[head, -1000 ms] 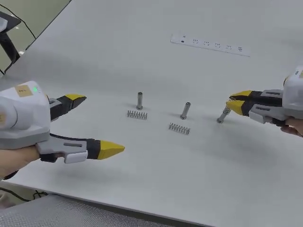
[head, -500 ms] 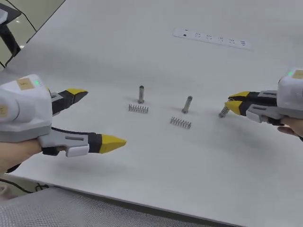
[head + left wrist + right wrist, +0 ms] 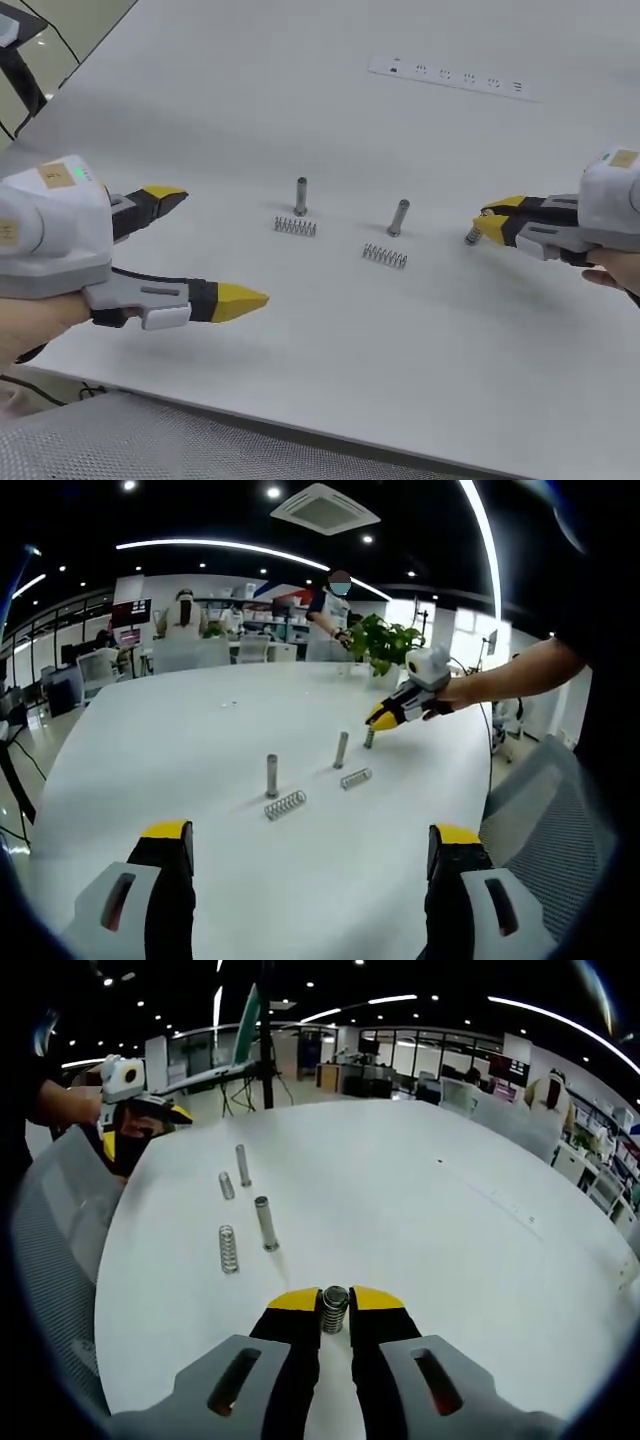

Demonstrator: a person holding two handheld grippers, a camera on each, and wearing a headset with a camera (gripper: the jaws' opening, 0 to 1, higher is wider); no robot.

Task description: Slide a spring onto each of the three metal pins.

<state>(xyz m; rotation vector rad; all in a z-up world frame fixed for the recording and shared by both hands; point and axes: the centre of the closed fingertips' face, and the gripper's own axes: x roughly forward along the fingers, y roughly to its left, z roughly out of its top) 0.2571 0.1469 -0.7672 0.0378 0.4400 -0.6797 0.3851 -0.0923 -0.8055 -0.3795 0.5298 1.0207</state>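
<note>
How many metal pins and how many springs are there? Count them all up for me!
Metal pins: 3
Springs: 3, two lying loose on the table and one pinched in the right gripper
Total: 6

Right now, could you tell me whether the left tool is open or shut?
Open. The left tool holds its yellow-tipped jaws wide apart, with bare table between them and nothing gripped.

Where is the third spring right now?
The third spring is clamped between the fingers of the right gripper, rightmost in the head view, right of the middle pin and its loose spring.
</note>
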